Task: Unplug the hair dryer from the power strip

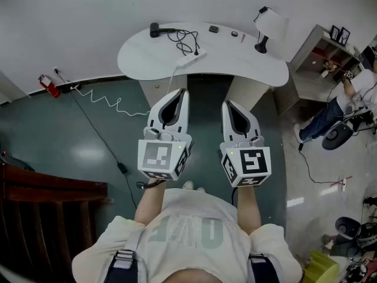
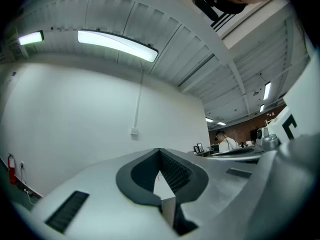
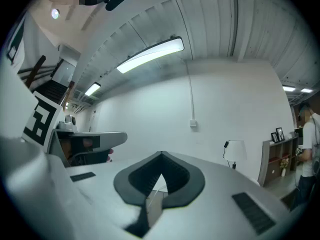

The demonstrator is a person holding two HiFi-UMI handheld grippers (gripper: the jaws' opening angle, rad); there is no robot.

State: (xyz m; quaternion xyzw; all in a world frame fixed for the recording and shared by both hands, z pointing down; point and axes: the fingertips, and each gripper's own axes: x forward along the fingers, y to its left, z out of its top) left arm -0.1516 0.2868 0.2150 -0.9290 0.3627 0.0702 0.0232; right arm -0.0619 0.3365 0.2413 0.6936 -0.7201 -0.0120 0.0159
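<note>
A black hair dryer lies at the far left of the white curved table. Its black cable loops over to a white power strip near the table's front edge. Both grippers are held side by side in front of the person, short of the table and pointing at it. The left gripper is shut with nothing in it, and so is the right gripper. In the left gripper view the left gripper shows closed jaws against a white wall. The right gripper looks the same in its own view.
A white lamp and two small objects stand on the table. A white coiled cable runs over the floor to a red fire extinguisher. Dark wooden furniture is at left. A shelf and a person are at right.
</note>
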